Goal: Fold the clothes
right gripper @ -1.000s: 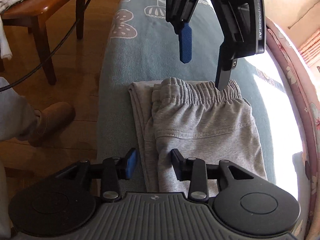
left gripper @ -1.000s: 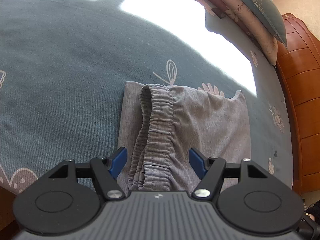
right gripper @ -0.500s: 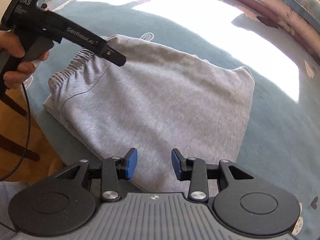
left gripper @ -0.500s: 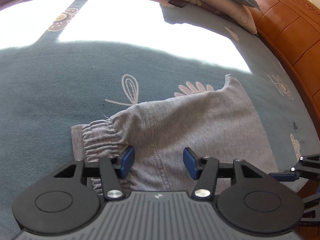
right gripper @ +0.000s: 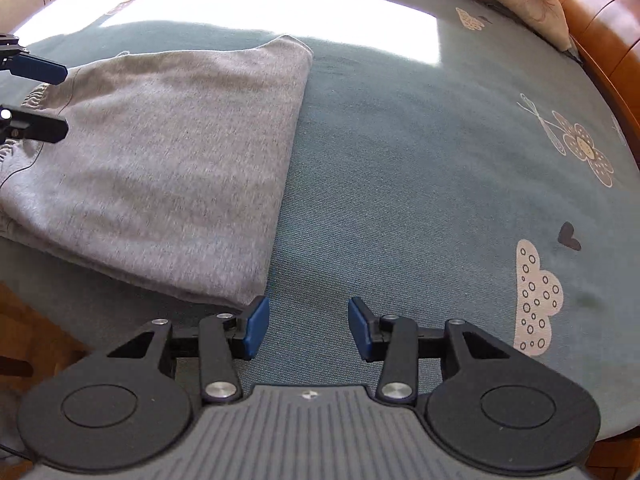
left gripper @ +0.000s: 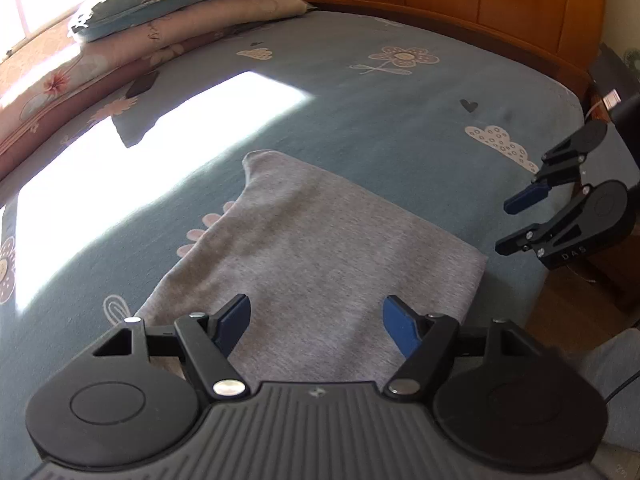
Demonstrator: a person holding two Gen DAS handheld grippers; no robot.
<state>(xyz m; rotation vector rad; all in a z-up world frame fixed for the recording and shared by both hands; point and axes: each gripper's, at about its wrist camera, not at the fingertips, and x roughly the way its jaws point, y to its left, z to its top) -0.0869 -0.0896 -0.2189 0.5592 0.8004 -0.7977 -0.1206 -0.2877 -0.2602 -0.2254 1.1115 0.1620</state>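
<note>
Folded grey pants (left gripper: 320, 248) flat, waistband end twd left tongs (left gripper: 316, 326)

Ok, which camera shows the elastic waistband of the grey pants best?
The right wrist view: the waistband puckers at the left edge of the grey pants, behind the left gripper. In the left wrist view the gripper's body hides that end of the pants.

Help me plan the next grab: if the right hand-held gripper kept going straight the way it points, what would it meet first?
Most likely the bare blue bedsheet, not the folded grey trousers. The right hand-held gripper, jaws opening and empty, points down just beside the trousers' near corner. Depth is unclear, so that corner could brush its left finger.
</note>
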